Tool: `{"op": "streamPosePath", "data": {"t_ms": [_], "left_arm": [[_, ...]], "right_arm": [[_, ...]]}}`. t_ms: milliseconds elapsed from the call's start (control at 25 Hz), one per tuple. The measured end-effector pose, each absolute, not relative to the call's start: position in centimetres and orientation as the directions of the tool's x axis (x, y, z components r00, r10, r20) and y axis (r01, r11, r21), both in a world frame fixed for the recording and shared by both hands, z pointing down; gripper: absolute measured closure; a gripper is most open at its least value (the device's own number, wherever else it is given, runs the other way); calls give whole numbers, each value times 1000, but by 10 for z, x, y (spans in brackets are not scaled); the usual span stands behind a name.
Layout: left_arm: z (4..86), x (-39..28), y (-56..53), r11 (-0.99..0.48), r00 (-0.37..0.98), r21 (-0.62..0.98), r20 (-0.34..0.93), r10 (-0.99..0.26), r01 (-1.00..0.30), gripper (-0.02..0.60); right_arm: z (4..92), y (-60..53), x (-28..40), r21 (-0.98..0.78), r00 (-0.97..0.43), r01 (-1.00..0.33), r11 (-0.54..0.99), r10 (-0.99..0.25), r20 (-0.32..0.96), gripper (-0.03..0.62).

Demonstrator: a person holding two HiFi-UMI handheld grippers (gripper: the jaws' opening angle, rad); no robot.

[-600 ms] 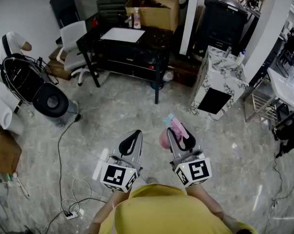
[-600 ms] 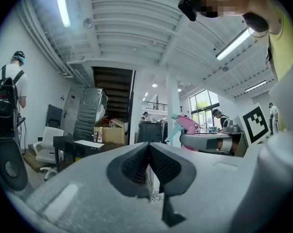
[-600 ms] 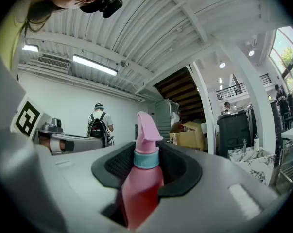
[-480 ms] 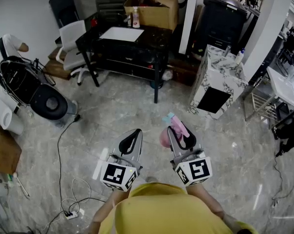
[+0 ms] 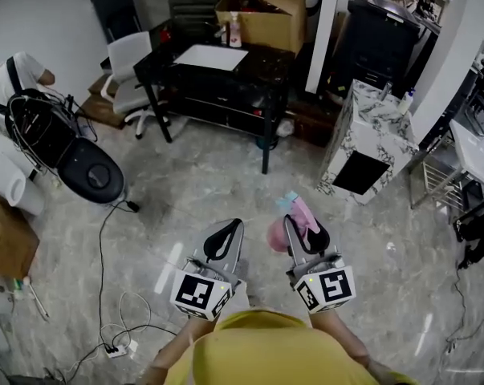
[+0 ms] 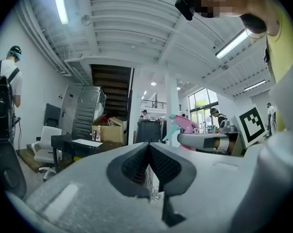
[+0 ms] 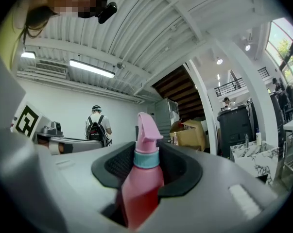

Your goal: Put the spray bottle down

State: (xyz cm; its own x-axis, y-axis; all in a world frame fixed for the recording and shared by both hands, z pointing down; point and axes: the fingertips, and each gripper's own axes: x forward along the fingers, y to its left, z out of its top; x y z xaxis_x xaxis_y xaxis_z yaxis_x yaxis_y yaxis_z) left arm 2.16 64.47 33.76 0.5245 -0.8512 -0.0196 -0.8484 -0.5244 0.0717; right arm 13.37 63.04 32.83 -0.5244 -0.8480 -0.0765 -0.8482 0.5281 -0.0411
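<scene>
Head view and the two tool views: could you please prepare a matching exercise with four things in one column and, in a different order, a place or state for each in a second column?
Column 1
1. spray bottle
2. left tool
3. white chair
4. cardboard box

Column 2
A. brown, at the far side of the black table
B. jaws together, nothing between them
C. pink, held upright between the jaws of the right tool
D. on the floor, at the left end of the black table

Pairs: 1-C, 2-B, 3-D, 4-A
</scene>
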Motion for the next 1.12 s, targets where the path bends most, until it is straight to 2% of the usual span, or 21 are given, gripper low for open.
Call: {"op": "streamPosePath", "data": {"t_ms": [400, 1120], "left_arm": [[349, 0, 572, -546, 546, 84, -22, -837, -834, 583], [335, -80, 341, -588, 585, 59, -65, -809, -807, 583]], "right_arm": [[334, 560, 113, -35, -504, -861, 508, -860, -79, 445], [325, 339, 37, 8, -454, -890, 455, -887, -84, 445]]}}
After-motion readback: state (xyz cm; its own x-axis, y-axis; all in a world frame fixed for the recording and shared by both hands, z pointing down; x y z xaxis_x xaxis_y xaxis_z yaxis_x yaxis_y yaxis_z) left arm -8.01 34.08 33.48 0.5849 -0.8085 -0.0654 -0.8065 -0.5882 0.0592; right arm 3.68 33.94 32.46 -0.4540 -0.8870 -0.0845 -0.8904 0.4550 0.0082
